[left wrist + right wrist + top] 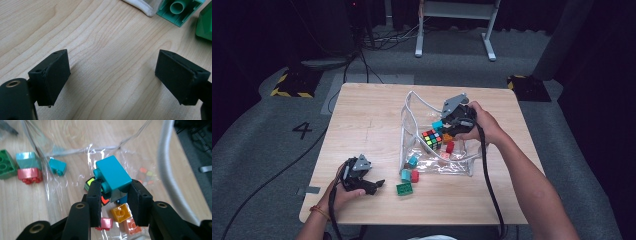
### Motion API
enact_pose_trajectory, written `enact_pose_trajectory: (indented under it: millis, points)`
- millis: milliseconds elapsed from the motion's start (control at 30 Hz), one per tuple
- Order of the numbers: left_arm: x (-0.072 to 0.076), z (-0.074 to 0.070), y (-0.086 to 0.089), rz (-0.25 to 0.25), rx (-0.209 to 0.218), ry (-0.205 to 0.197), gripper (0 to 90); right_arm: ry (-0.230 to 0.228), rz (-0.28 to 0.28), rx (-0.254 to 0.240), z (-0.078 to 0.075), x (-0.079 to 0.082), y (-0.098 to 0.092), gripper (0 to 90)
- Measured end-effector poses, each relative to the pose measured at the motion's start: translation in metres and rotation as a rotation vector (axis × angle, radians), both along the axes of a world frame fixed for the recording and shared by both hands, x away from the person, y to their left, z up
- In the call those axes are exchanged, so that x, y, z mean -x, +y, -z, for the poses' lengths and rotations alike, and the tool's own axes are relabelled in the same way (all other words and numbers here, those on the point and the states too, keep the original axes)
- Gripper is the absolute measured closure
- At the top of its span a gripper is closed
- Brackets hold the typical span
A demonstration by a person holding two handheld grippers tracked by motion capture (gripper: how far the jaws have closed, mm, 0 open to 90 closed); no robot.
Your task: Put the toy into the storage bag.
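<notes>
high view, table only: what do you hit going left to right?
left gripper → green brick → red brick → colour cube → right gripper, jaws shut on a teal brick → the person's right hand

A wooden table bears a clear plastic bag and loose toy bricks.
</notes>
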State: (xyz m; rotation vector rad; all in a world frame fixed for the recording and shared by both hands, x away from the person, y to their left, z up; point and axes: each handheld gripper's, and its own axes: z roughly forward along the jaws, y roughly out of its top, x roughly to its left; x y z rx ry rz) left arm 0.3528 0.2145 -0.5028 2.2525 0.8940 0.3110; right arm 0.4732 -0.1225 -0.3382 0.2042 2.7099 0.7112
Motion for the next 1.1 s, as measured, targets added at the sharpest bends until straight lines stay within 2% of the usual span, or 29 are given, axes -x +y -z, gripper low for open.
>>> enact_pose_trajectory:
  millis: [33,100,200,267,333,433,533,633,667,767,900,1100]
  points:
    - [0.0,0.0,0.0,0.0,0.0,0.0,12.7,0.0,0.0,0.0,0.0,0.0,0.0,65.1]
    - [0.0,0.0,0.0,0.0,0.0,0.0,12.7,0.012,0.001,0.038,0.007,-0.007,0.003,65.1]
    - [0.0,0.0,0.0,-0.001,0.002,0.0,12.7,0.017,0.012,0.062,0.01,-0.009,0.004,65.1]
    - [0.0,0.0,0.0,-0.001,0.001,0.0,12.7,0.043,0.015,0.091,0.015,-0.012,0.003,65.0]
    - [0.0,0.0,0.0,-0.002,0.002,0.0,12.7,0.046,0.012,0.117,0.018,-0.014,0.002,65.0]
    - [0.0,0.0,0.0,0.0,0.001,0.0,12.7,0.061,0.043,0.151,0.02,-0.015,-0.002,65.1]
    - [0.0,0.0,0.0,0.0,0.001,0.0,12.7,0.05,0.049,0.174,0.02,-0.016,-0.006,65.1]
    - [0.0,0.0,0.0,0.006,0.001,-0.002,12.7,0.035,0.075,0.217,0.019,-0.014,-0.017,65.1]
    - [-0.001,0.0,0.0,0.006,0.001,-0.002,12.7,0.042,0.081,0.225,0.018,-0.012,-0.019,65.1]
    - [-0.001,0.0,0.0,0.006,0.001,-0.002,12.7,0.04,0.076,0.236,0.017,-0.01,-0.025,65.1]
    - [-0.001,0.0,0.0,0.006,0.0,-0.003,12.7,0.049,0.116,0.244,0.013,-0.009,-0.044,65.1]
    - [-0.001,0.0,0.0,0.006,0.001,-0.002,12.7,0.044,0.152,0.204,0.006,-0.008,-0.064,65.0]
